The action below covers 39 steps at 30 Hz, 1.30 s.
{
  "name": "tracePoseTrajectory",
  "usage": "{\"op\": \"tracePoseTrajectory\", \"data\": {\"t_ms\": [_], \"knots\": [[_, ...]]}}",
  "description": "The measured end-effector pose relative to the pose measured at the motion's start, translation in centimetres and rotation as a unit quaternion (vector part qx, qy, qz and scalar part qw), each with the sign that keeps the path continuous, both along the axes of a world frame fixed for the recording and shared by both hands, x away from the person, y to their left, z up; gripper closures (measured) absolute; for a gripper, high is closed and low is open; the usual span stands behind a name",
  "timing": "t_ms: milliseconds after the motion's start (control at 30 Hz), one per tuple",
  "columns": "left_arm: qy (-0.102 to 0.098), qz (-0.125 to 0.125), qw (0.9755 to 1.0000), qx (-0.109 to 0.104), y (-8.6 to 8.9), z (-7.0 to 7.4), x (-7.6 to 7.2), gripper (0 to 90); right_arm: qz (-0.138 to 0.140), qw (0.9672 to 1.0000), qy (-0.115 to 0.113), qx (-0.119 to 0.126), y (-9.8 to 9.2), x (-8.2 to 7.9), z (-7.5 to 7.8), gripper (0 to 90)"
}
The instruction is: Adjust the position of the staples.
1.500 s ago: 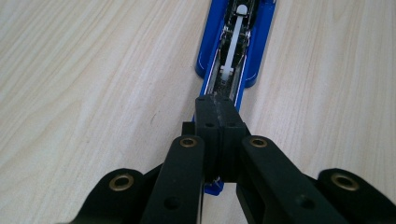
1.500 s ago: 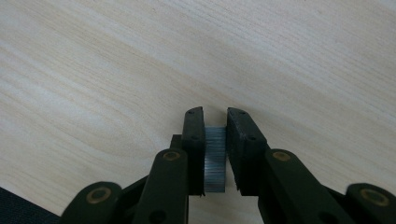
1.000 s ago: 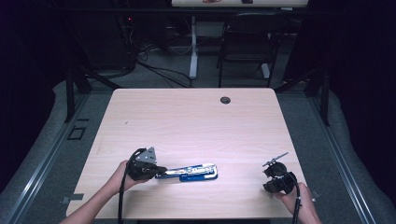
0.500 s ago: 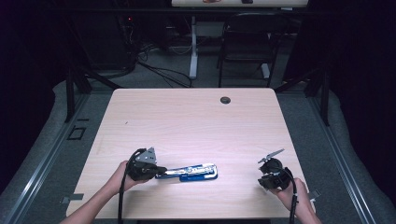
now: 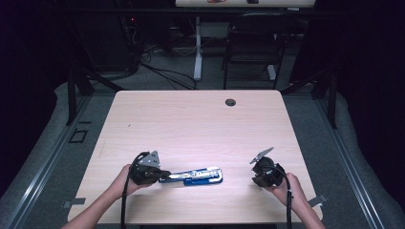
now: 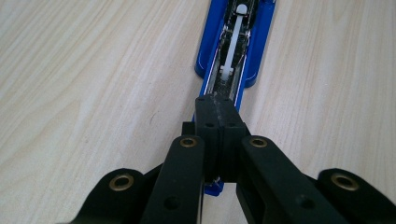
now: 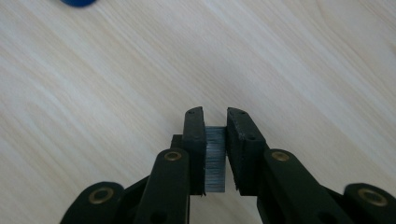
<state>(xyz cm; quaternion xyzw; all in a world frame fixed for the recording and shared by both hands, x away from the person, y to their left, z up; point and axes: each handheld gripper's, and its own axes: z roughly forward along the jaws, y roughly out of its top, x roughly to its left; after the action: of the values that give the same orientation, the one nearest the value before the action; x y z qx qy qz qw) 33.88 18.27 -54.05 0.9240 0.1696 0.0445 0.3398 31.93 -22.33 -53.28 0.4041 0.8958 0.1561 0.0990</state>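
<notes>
Your blue stapler [image 5: 196,175] lies open on the table [image 5: 191,124], near the front edge and left of centre, its long axis running from nine to three o'clock. In the left gripper view its metal staple channel [image 6: 232,51] and white pusher face up, stretching away toward twelve o'clock. Your left gripper [image 5: 162,175] sits at the stapler's nine o'clock end, fingers [image 6: 219,126] closed together over that end; whether they pinch a part of it you cannot tell. Your right gripper [image 5: 255,167] sits well apart at the stapler's three o'clock, and its fingers [image 7: 195,140] clamp a grey strip of staples [image 7: 215,158] above bare wood.
</notes>
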Motion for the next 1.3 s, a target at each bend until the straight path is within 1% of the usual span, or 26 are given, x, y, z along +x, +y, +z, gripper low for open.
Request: {"op": "tracePoseTrajectory", "data": {"t_ms": [67,167,200,233,300,333,367,400,433,467,500,533,600,633,700,733,800,867,900,933,1000,1100,1133,1233,1267,1300], "knots": [[-0.001,0.000,1.0000,0.000,0.0,0.0,0.0,90.0,0.011,0.9999,-0.001,-0.008,0.8,0.5,-0.1,78.4],[0.000,0.002,1.0000,0.000,0.0,0.0,0.0,90.0,0.018,0.9998,0.000,-0.007,1.8,1.0,-0.2,78.4],[0.001,0.001,1.0000,0.000,0.0,0.0,0.0,90.0,0.028,0.9974,0.043,-0.052,2.0,1.4,0.8,78.4],[-0.001,0.003,1.0000,-0.001,0.0,0.0,0.0,90.0,0.023,0.9997,0.001,-0.007,2.3,1.4,-0.1,78.4],[-0.008,0.006,0.9999,0.009,-0.1,0.1,-0.1,90.0,0.028,0.9995,0.001,-0.011,2.8,1.8,0.0,78.4],[-0.005,0.003,1.0000,0.000,-0.1,0.0,0.0,90.0,0.035,0.9993,0.014,0.004,3.1,2.1,-0.1,78.4],[-0.005,0.003,1.0000,0.000,-0.1,0.0,0.0,90.0,0.036,0.9992,0.012,0.009,3.4,2.2,-0.3,78.4],[-0.005,0.003,1.0000,0.000,-0.1,0.0,0.0,90.0,0.031,0.9995,0.007,-0.008,3.7,2.2,-0.2,78.3],[-0.009,0.006,0.9999,0.008,-0.1,0.1,-0.1,90.0,0.032,0.9994,0.006,-0.009,4.0,2.3,-0.2,78.4],[-0.009,0.006,0.9999,0.008,-0.1,0.1,-0.1,90.0,0.026,0.9970,-0.045,0.058,4.3,2.3,-1.5,78.3],[-0.004,0.002,1.0000,0.000,-0.1,0.0,0.0,90.0,0.025,0.9964,-0.049,0.065,4.4,2.4,-1.6,78.3],[0.000,-0.001,1.0000,0.000,0.0,0.0,0.0,90.0,0.033,0.9994,0.009,-0.005,4.4,2.5,-0.3,78.3],[0.000,-0.001,1.0000,0.000,0.0,0.0,0.0,90.0,0.033,0.9993,0.010,-0.010,4.7,2.7,-0.4,78.3],[0.000,-0.001,1.0000,0.000,0.0,0.0,0.1,90.0,0.030,0.9995,0.011,-0.003,4.8,2.8,-0.5,78.2],[-0.001,0.000,1.0000,0.002,0.0,0.0,0.0,90.0,0.031,0.9994,0.015,-0.011,5.1,3.1,-0.9,78.2],[-0.008,0.006,0.9999,0.007,-0.1,0.1,-0.1,90.0,0.033,0.9992,0.017,-0.016,5.1,3.2,-1.0,78.1],[-0.001,-0.001,1.0000,0.001,0.0,0.0,0.0,90.0,0.030,0.9993,0.021,-0.010,5.3,3.2,-1.3,78.0],[0.000,0.001,1.0000,-0.001,0.0,0.0,0.0,90.0,0.030,0.9992,0.022,-0.015,5.3,3.2,-1.3,77.8],[0.000,0.000,1.0000,0.001,0.0,0.0,0.0,90.0,0.025,0.9994,0.022,-0.001,5.3,3.1,-1.4,77.7],[-0.008,0.006,0.9999,0.007,-0.1,0.1,-0.1,90.0,0.025,0.9995,0.020,-0.005,5.3,3.1,-1.4,77.3],[-0.001,0.000,1.0000,0.000,-0.1,0.0,0.0,90.0,0.022,0.9994,0.025,-0.003,5.1,3.2,-1.1,75.6],[-0.002,0.001,1.0000,0.000,-0.1,0.0,0.0,90.0,0.014,0.9995,0.030,0.004,4.8,3.2,-0.8,74.2],[-0.002,0.001,1.0000,0.000,-0.1,0.0,0.0,90.0,-0.001,0.9970,-0.031,0.070,4.9,3.1,-2.0,73.7],[-0.002,0.001,1.0000,0.000,-0.1,0.0,0.0,90.0,-0.022,0.9969,-0.020,0.072,4.8,2.8,-1.8,73.4],[-0.002,0.001,1.0000,0.000,-0.1,0.0,0.0,90.0,-0.009,0.9978,-0.021,0.062,4.7,3.0,-1.8,73.4],[-0.002,0.001,1.0000,0.000,-0.1,0.0,0.0,90.0,-0.012,0.9980,-0.022,0.058,4.6,3.0,-1.9,73.3]]}}
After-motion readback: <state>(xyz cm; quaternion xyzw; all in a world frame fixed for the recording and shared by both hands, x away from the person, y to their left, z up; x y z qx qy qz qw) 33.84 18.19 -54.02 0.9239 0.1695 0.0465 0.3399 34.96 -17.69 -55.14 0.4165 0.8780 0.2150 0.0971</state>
